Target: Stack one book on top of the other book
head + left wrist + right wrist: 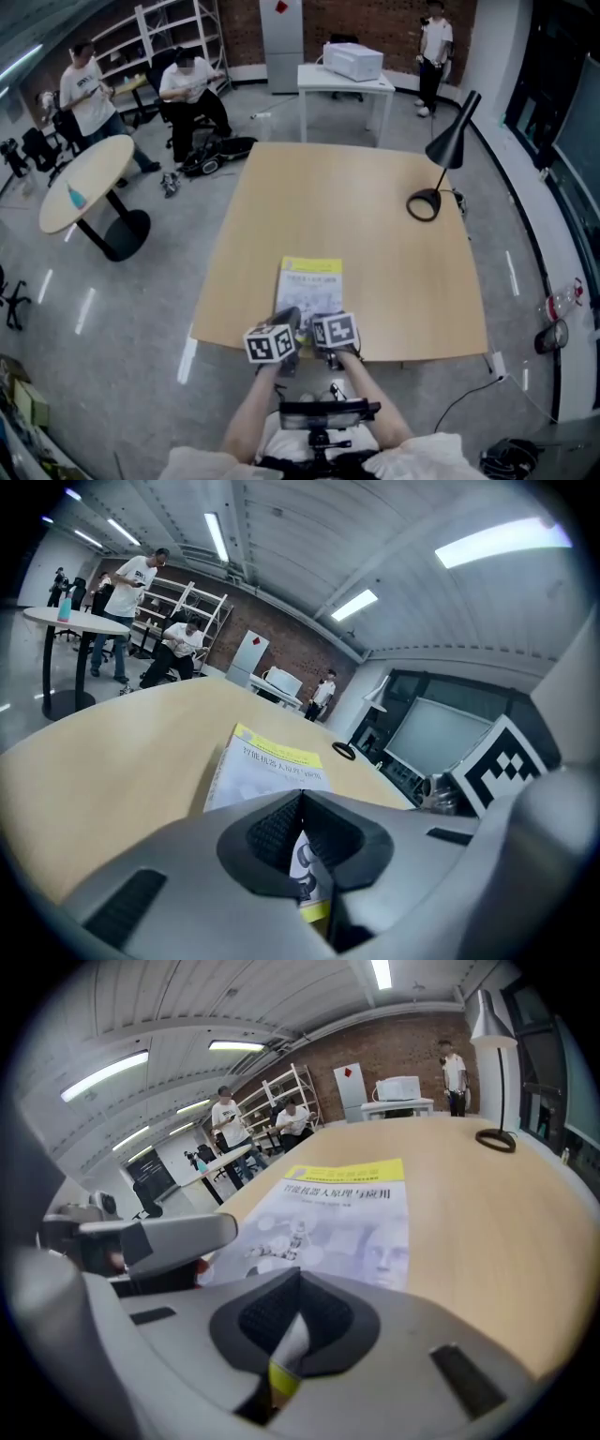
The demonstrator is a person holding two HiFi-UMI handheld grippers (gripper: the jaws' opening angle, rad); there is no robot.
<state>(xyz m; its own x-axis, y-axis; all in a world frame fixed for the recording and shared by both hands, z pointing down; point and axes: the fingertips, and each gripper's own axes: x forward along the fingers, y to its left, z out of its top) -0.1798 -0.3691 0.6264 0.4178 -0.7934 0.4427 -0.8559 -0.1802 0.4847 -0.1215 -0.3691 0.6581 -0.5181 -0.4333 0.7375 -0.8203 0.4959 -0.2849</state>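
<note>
- One big square table point(375, 216) of pale wood fills the head view, and everything in play sits on it.
- Three people point(89, 94) are in the background: two by the shelves at the far left and one standing at the far right.
- One black desk lamp point(455, 142) stands on the table's far right side, well apart from the action.
- One book point(311, 281) shows, lying flat at the near edge of the table. It has a pale cover with a yellow band across the top. A single line of dark Chinese print under the band looks like 智能机器人原理与应用. I can't tell whether a second book lies beneath it.
- And there's the left gripper point(302, 799), jaws pinched together on the book's near edge, cover and yellow strip caught between the pads.
- The right gripper point(298, 1283) sits just beside it, also clamped on that near edge.
- Two marker cubes point(272, 343) ride on the grippers, with black-and-white squares and no readable text.
</note>
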